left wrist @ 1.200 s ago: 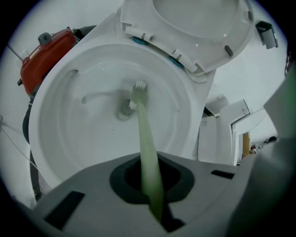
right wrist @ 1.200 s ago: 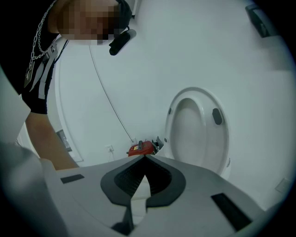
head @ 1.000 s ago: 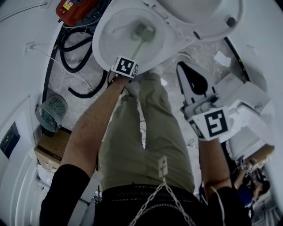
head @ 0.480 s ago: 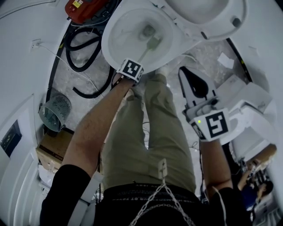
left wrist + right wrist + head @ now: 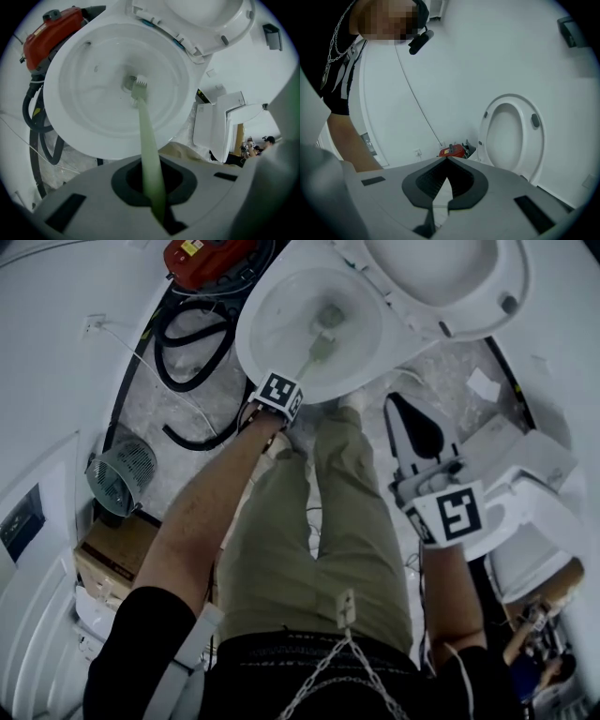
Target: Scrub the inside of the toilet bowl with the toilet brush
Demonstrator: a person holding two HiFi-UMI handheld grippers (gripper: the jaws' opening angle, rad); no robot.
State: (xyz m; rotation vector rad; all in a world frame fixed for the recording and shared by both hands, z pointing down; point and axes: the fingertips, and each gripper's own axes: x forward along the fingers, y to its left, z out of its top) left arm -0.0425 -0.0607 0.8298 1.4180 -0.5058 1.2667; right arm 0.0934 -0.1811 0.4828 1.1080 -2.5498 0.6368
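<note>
Now, from my head camera, my left tool grips the toilet brush by its green handle, just over the rim of the toilet bowl. The brush head sits low in the bowl, next to the drain hole. My right tool hangs off to the side, well apart from the bowl.

From the left tool's camera, both jaws squeeze the handle, and the bristles are down by the hole.

From the right tool's camera, the jaws are pressed together with nothing between them. They point toward the raised seat and a red machine.
</note>
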